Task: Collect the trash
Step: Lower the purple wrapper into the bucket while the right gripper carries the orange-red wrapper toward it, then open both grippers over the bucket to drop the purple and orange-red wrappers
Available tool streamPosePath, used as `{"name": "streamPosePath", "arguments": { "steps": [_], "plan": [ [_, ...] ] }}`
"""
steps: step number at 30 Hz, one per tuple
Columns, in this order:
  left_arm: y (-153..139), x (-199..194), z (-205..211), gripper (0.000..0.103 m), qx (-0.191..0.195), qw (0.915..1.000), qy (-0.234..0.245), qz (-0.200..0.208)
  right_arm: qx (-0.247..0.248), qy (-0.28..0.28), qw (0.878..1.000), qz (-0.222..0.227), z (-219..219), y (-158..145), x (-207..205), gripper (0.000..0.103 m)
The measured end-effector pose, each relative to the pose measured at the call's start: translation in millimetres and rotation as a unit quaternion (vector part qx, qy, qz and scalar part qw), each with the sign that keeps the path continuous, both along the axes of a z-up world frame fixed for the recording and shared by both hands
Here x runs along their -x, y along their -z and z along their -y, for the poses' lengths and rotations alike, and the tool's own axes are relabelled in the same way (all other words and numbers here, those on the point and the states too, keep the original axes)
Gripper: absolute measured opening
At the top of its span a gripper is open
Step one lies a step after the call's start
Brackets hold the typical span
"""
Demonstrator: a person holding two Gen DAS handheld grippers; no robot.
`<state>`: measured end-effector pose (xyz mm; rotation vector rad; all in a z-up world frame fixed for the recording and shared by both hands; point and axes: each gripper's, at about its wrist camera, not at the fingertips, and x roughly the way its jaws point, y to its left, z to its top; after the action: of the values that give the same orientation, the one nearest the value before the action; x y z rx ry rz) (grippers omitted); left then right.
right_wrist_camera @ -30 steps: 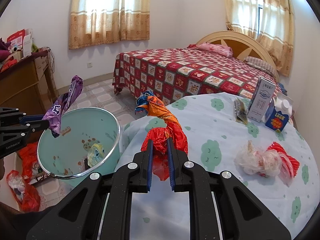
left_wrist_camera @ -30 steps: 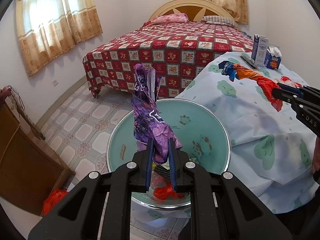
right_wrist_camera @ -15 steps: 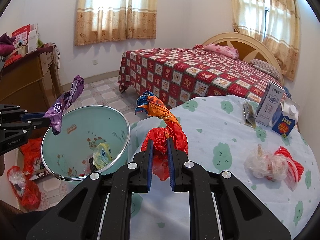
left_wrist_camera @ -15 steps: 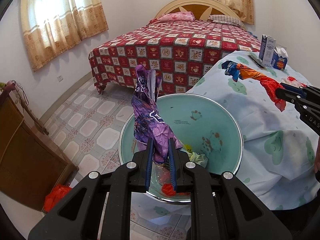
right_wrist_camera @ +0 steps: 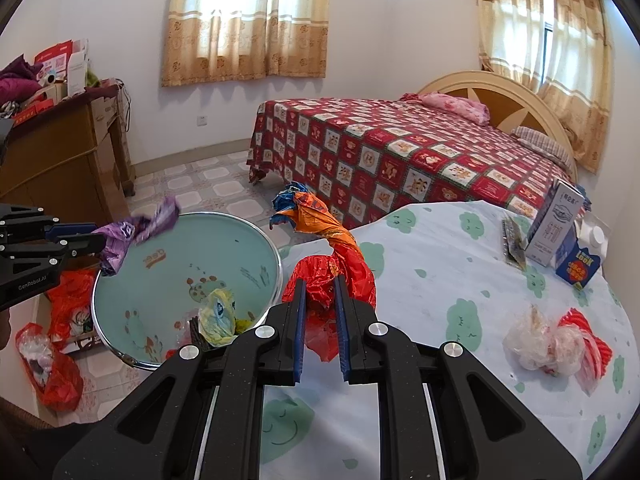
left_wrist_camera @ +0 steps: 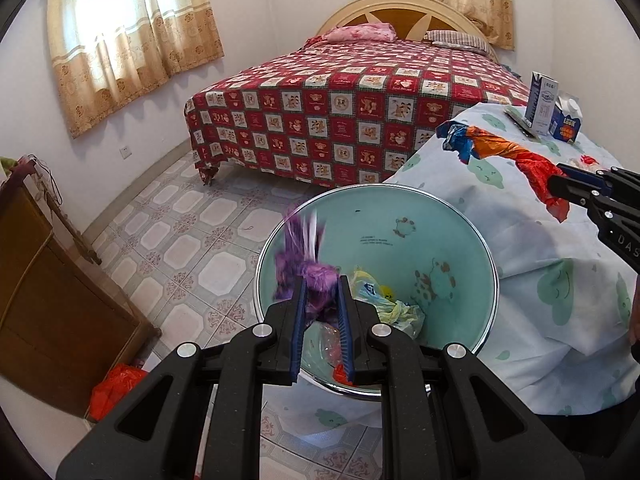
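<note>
So my left gripper (left_wrist_camera: 322,292) is pinching the purple wrapper (left_wrist_camera: 302,264) right over the near rim of the teal bin (left_wrist_camera: 472,236). Big change from a second ago: the wrapper was standing tall and straight, now it's flopped and blurry, drooping down toward the bin's mouth. The bin also sits more squarely under my left jaws than before. Inside it there's already a yellowish crumpled bag (left_wrist_camera: 384,300) and some red scraps.

My right gripper (right_wrist_camera: 320,292) is clamped on the red-orange wrapper (right_wrist_camera: 332,240), same grip as before, held above the table's left edge next to the bin. It's slid a bit closer to the bin.

Further out on the tablecloth (right_wrist_camera: 420,264), a clear-and-red plastic wad (right_wrist_camera: 556,344) lies toward the right edge, untouched. Two cartons (right_wrist_camera: 560,224) stand at the far edge.
</note>
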<state>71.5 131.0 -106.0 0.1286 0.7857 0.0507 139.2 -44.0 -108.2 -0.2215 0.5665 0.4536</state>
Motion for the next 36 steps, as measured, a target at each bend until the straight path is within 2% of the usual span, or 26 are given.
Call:
{"name": "streamPosePath", "arguments": {
  "steps": [11, 20, 22, 23, 25, 30, 36],
  "plan": [
    [2, 1, 1, 0.013, 0.001, 1.0, 0.007, -0.001, 0.005, -0.017, 1.0, -0.002, -15, 0, 3, 0.014],
    [0, 1, 2, 0.015, 0.004, 1.0, 0.005, 0.004, 0.008, -0.036, 0.999, -0.003, -28, -1, 4, 0.015],
    [-1, 1, -1, 0.03, 0.006, 1.0, -0.001, 0.005, 0.008, -0.043, 0.999, -0.004, -32, -2, 5, 0.016],
    [-2, 1, -2, 0.044, 0.006, 0.9999, -0.005, 0.008, 0.008, -0.046, 0.999, -0.005, -33, -2, 5, 0.016],
    [-3, 2, -4, 0.052, 0.003, 0.9998, -0.013, 0.013, 0.007, -0.05, 0.999, -0.003, -36, -2, 7, 0.02],
    [-3, 2, -8, 0.06, 0.007, 0.9997, -0.02, 0.012, 0.003, -0.052, 0.999, -0.007, -38, 1, 7, 0.04],
    [-2, 1, -9, 0.064, 0.007, 0.9997, -0.021, 0.01, -0.003, -0.043, 0.999, -0.007, -35, 3, 8, 0.05]
  ]
}}
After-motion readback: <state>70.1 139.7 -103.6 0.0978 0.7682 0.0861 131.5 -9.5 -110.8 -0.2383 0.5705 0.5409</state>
